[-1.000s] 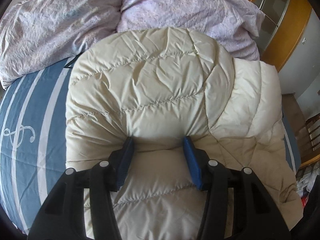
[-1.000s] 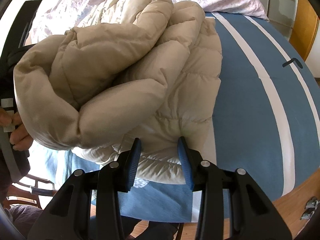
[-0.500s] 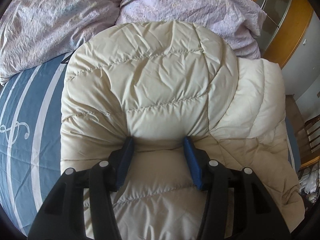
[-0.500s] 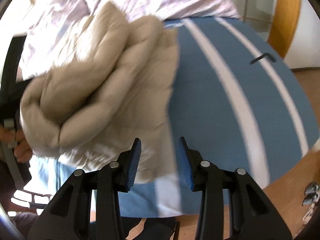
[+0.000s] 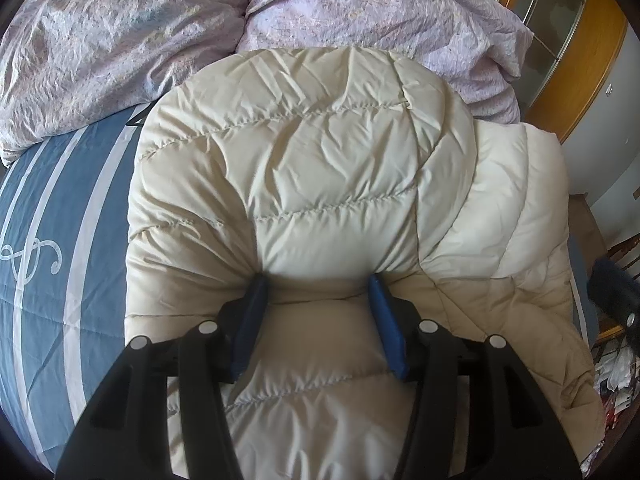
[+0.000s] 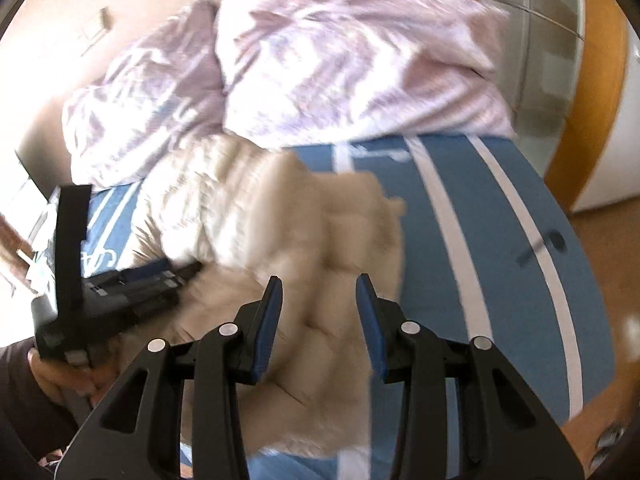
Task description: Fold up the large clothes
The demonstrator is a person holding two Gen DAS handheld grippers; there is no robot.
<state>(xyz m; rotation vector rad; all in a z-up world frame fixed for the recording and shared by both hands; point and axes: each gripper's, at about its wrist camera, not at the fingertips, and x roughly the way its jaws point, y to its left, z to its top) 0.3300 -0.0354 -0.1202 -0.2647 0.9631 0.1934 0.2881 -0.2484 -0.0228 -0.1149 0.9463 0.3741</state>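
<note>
Fold mostly done, I'd say: cream puffer jacket (image 5: pixel 328 184) lies bundled near the bed (image 5: pixel 60 216) front edge, left gripper (image 5: pixel 318 300) clamped on its thick fold, right gripper (image 6: pixel 318 300) apart & empty above it; prob just tidying left.

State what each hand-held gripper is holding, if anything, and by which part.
The left hand-held gripper pinches a puffy fold of the cream quilted jacket at its near edge. The right hand-held gripper holds nothing; its jaws stand open above the jacket.

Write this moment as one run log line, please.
left gripper: shut on jacket | right gripper: open, empty, above jacket | jacket: bunched on bed
</note>
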